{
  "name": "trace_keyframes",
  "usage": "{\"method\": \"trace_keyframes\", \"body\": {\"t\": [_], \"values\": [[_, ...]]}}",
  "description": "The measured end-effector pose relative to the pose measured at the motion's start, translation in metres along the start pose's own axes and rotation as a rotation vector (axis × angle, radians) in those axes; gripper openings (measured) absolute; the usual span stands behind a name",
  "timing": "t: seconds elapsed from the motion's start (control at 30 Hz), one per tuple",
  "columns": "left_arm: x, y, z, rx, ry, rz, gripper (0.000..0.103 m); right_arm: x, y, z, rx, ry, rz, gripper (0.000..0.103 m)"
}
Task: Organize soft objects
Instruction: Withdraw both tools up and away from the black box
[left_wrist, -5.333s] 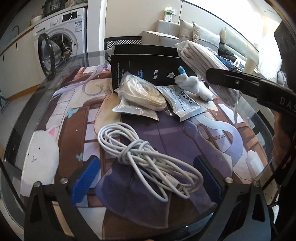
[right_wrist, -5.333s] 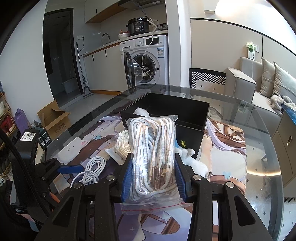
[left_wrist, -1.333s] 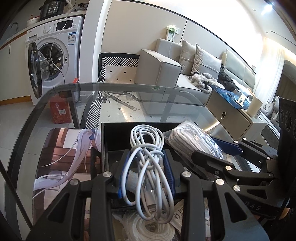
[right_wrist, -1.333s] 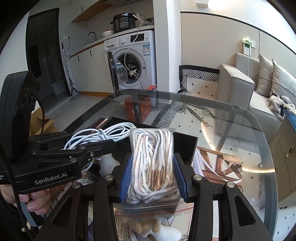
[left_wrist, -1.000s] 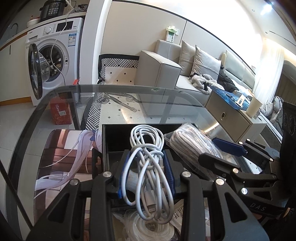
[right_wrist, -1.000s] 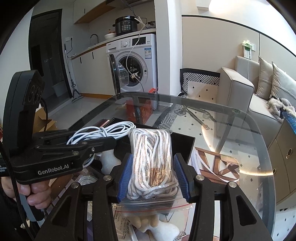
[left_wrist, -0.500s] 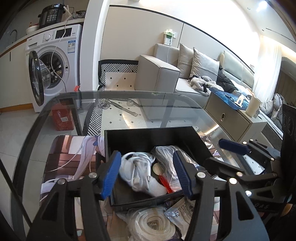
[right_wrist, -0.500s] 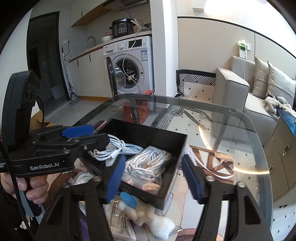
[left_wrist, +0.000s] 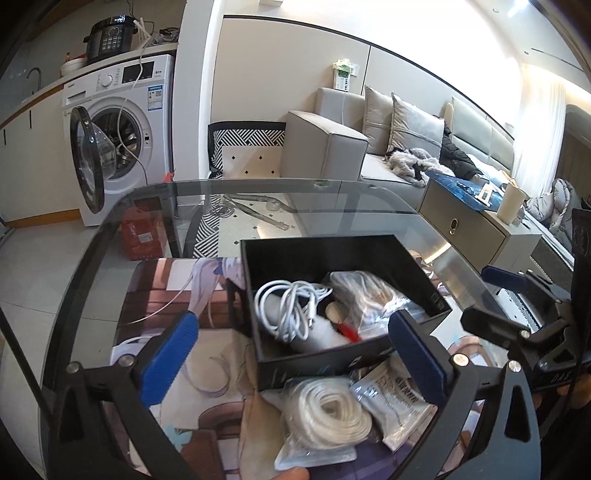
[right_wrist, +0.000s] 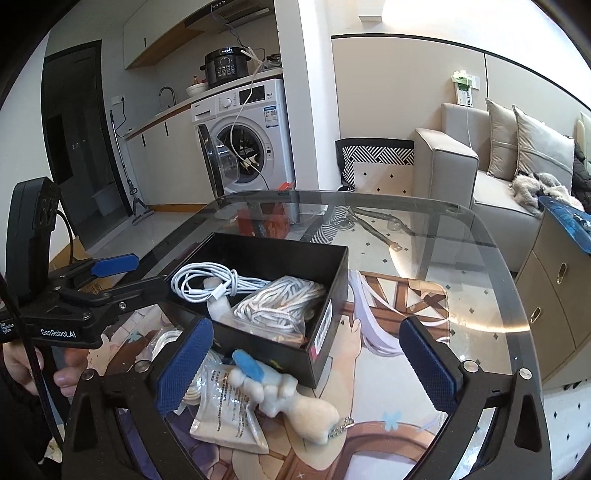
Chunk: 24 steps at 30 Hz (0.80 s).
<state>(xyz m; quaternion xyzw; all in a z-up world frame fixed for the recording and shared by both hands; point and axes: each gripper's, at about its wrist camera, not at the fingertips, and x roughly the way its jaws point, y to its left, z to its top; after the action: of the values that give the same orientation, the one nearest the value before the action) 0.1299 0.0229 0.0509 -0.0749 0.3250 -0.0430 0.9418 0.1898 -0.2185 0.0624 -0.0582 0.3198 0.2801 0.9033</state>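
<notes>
A black open box (left_wrist: 428, 288) (right_wrist: 332, 295) stands on the glass table. In it lie a white charging cable (left_wrist: 284, 306) (right_wrist: 207, 282) and a bagged white rope (left_wrist: 373, 295) (right_wrist: 284, 306). My left gripper (left_wrist: 291, 350) is open and empty, just in front of the box. My right gripper (right_wrist: 303, 354) is open and empty, at the box's near right corner. In front of the box lie a bagged white cord coil (left_wrist: 325, 417), a white foil packet (left_wrist: 399, 398) (right_wrist: 221, 413) and a white plush toy with a blue tip (right_wrist: 280, 391).
The round glass table (right_wrist: 480, 251) carries a printed mat (left_wrist: 159, 302). A washing machine (left_wrist: 118, 129) with its door open stands behind on the left. A grey sofa (right_wrist: 491, 173) stands behind on the right. The left gripper shows in the right wrist view (right_wrist: 114, 273).
Both grippers opened and let the cable and the bagged rope drop into the box. Both have since pulled back and opened wider.
</notes>
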Motion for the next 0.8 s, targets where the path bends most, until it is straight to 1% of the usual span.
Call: {"method": "trace_keyframes", "body": {"t": [0.17,0.33,0.53,0.67,0.8], "values": [[-0.004,0.003,-0.007,-0.003,0.005,0.018,0.103,-0.001,0.008,-0.008,-0.002,0.018,0.004,0.102],[-0.008,0.000,-0.015,0.022,0.003,0.044,0.103,-0.002,0.015,-0.015,0.003,0.030,0.011,0.102],[-0.012,-0.002,-0.030,0.037,0.005,0.040,0.103,-0.005,0.018,-0.026,0.014,0.036,0.006,0.102],[-0.013,-0.004,-0.038,0.041,0.007,0.042,0.103,-0.008,0.019,-0.032,0.017,0.031,0.018,0.102],[-0.012,-0.006,-0.038,0.055,0.005,0.053,0.103,-0.008,0.018,-0.037,0.015,0.029,0.025,0.102]]}}
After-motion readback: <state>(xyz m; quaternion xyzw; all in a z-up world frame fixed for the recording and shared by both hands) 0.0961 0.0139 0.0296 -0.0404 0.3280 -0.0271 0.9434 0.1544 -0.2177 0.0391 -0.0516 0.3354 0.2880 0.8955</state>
